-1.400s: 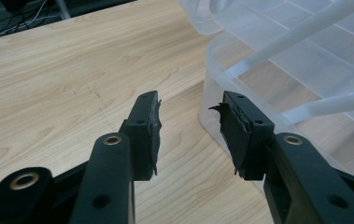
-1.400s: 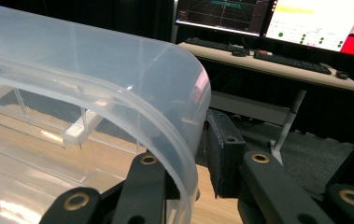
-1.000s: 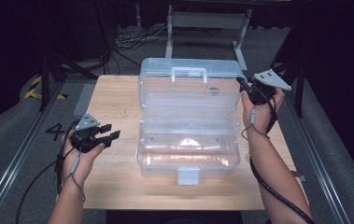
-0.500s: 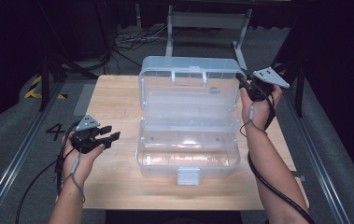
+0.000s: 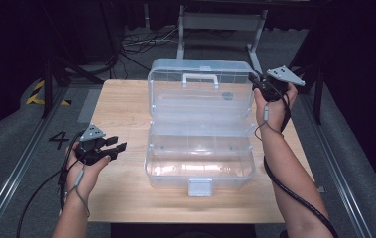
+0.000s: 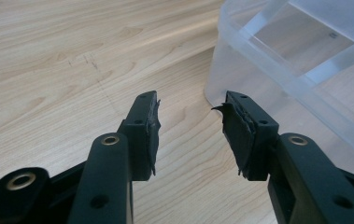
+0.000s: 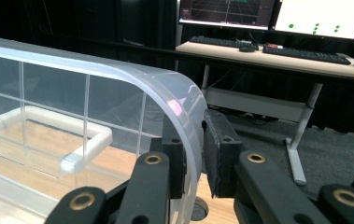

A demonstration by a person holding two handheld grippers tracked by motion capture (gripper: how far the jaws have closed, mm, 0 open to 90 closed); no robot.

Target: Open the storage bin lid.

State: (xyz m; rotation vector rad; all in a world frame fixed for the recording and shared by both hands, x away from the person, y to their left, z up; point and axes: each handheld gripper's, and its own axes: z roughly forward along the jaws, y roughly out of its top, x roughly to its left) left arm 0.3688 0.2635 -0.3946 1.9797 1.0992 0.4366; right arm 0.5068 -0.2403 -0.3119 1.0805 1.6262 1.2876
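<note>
The clear storage box lid (image 5: 200, 89), pinched at its corner rim by the right gripper (image 5: 258, 83), should swing gently while the released left gripper (image 5: 110, 148) steadies the base (image 5: 199, 161).

Open clear box (image 5: 200, 148): occupies table (image 5: 121, 104) centre, raised lid walling the far side. Bare passage: left strip, near edge.
</note>
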